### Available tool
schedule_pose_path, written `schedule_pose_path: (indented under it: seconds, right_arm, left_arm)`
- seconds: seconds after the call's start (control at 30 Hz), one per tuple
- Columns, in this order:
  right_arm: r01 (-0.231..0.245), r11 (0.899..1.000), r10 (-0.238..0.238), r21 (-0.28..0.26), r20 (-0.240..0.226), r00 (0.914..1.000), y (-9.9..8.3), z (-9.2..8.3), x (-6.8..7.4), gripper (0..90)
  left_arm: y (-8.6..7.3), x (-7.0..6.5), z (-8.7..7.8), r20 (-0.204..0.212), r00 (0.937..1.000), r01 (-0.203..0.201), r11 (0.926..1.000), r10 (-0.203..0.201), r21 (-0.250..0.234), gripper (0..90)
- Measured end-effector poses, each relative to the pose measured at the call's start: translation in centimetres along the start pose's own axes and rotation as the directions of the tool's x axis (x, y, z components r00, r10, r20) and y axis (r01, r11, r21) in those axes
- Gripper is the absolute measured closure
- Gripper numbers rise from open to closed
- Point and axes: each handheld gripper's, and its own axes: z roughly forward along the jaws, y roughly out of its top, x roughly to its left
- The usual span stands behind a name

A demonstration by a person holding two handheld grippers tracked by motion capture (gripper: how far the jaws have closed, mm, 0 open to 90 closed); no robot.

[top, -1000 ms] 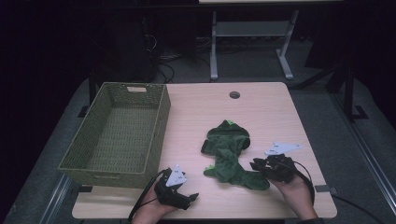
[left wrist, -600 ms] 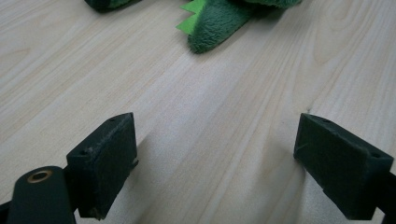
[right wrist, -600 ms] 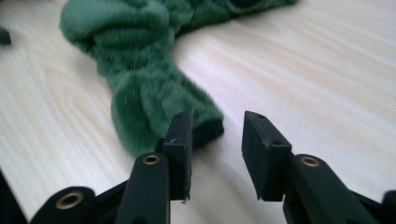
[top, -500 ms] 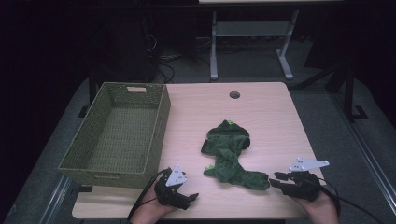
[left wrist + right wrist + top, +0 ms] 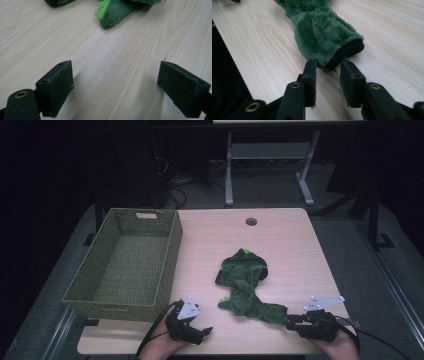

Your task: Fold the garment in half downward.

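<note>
A fuzzy dark green garment [image 5: 245, 285] with a hood and light green spikes lies crumpled on the wooden table [image 5: 280, 245], right of centre. One sleeve [image 5: 322, 32] stretches toward the near right and ends in a black cuff [image 5: 348, 51]. My right gripper [image 5: 291, 321] lies low at that cuff. Its jaws have just been closing and stand narrowly apart [image 5: 328, 72], the cuff's edge right at their tips, with no pinch visible. My left gripper [image 5: 205, 332] rests near the front edge, jaws wide open [image 5: 115, 82] over bare wood, the garment's spiked edge [image 5: 112, 12] ahead of it.
A woven green basket [image 5: 172, 245] stands empty on the table's left side. A round cable hole [image 5: 251, 221] sits near the far edge. Behind the table are a metal desk frame [image 5: 230, 170] and cables on dark floor.
My right gripper has moved right and toward the near edge, dropping lower to the sleeve's end. The left gripper and the garment have stayed put.
</note>
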Motion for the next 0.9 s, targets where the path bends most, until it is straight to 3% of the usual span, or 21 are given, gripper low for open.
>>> schedule_pose_path:
  seconds: [0.1, 0.3, 0.4, 0.7, 0.83, 0.9]
  right_arm:
    - [0.013, 1.000, -0.013, -0.012, 0.005, 0.9999, 0.2, 0.0, 0.1, 83.0]
    - [0.035, 0.999, -0.035, -0.036, 0.009, 0.9993, 0.5, -0.7, 0.3, 84.7]
    - [0.052, 0.996, -0.051, -0.073, 0.010, 0.9986, 1.1, -1.3, 0.4, 84.9]
    - [0.132, 0.979, -0.135, -0.158, -0.008, 0.9908, 4.1, -2.0, 1.5, 85.9]
    - [0.151, 0.973, -0.158, -0.175, -0.026, 0.9872, 5.0, -1.9, 1.9, 86.0]
    - [0.180, 0.968, -0.190, -0.174, -0.039, 0.9811, 5.9, -1.4, 2.4, 86.0]
  left_arm:
    - [0.0, 0.0, 0.0, 0.000, 1.0000, 0.000, 1.0000, 0.000, 0.000, 12.6]
    - [0.0, 0.0, 0.0, 0.000, 1.0000, 0.000, 1.0000, 0.000, 0.000, 12.6]
    - [0.0, 0.0, 0.0, 0.000, 1.0000, 0.000, 1.0000, 0.000, 0.000, 12.6]
    - [0.0, 0.0, 0.0, 0.001, 1.0000, -0.001, 1.0000, 0.001, 0.000, 12.6]
    - [0.0, 0.0, 0.0, 0.001, 1.0000, 0.000, 1.0000, 0.000, 0.000, 12.7]
    - [0.0, 0.0, 0.0, 0.001, 1.0000, 0.002, 1.0000, -0.002, -0.002, 12.6]
